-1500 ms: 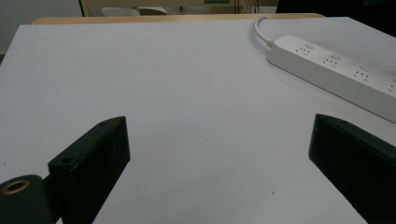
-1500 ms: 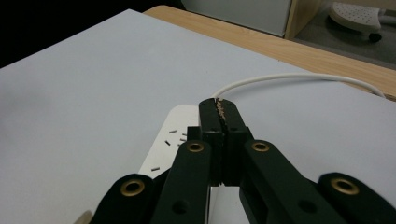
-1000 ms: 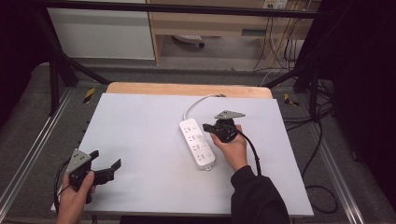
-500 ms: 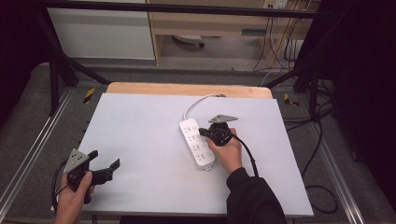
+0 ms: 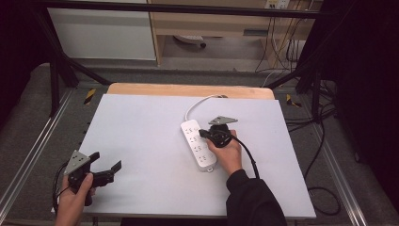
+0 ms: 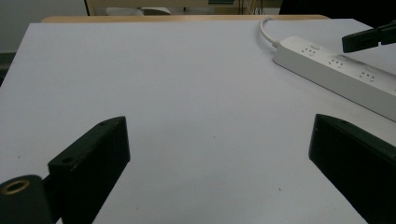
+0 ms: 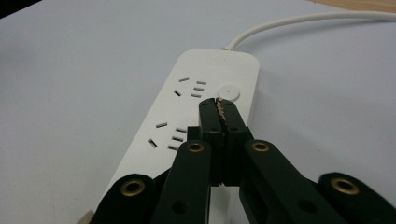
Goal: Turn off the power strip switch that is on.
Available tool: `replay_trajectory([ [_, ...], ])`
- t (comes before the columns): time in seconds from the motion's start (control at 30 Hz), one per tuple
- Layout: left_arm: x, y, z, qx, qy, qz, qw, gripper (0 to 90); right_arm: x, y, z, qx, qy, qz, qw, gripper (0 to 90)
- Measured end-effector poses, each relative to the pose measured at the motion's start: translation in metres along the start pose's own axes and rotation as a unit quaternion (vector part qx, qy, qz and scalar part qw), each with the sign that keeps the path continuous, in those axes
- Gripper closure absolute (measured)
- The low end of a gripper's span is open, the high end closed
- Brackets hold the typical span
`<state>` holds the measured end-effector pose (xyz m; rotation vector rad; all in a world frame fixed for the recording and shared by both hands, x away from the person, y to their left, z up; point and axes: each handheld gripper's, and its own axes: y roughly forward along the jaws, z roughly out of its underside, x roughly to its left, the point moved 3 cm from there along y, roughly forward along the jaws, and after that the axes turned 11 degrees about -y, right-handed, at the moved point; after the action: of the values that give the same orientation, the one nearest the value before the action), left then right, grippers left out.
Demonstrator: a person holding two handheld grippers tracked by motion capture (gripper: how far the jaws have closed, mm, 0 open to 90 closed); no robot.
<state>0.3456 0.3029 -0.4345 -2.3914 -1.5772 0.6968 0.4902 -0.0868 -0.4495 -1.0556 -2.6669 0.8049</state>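
A white power strip [image 5: 198,146] lies on the white table top [image 5: 141,122], right of the middle, and its white cable [image 5: 197,104] curves toward the far edge. My right gripper [image 5: 203,133] is shut with nothing between its jaws. In the right gripper view its joined tips [image 7: 218,105] sit over the power strip [image 7: 187,112], just short of the round button [image 7: 229,91]; I cannot tell if they touch. My left gripper [image 5: 106,165] rests wide open near the front left corner. In the left gripper view the jaws [image 6: 218,126] frame bare table, with the power strip [image 6: 345,74] far off.
A wooden strip [image 5: 188,89] borders the table's far edge. Metal rails [image 5: 33,155] run along both sides, and black cables [image 5: 324,141] hang off to the right. Cabinets and a shelf stand behind the table.
My right gripper has shifted slightly left and nearer, settling over the power strip's far end. The left gripper has stayed where it was.
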Motion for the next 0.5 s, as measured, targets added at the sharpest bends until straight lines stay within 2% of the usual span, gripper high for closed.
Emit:
replay_trajectory([
  [0.5, 0.0008, -0.0007, 0.0004, 0.001, -0.002, -0.004, 1.0, 5.1, 0.0013, 0.0027, 0.0013, 0.007, -0.004, 0.005, 1.0, 90.0],
])
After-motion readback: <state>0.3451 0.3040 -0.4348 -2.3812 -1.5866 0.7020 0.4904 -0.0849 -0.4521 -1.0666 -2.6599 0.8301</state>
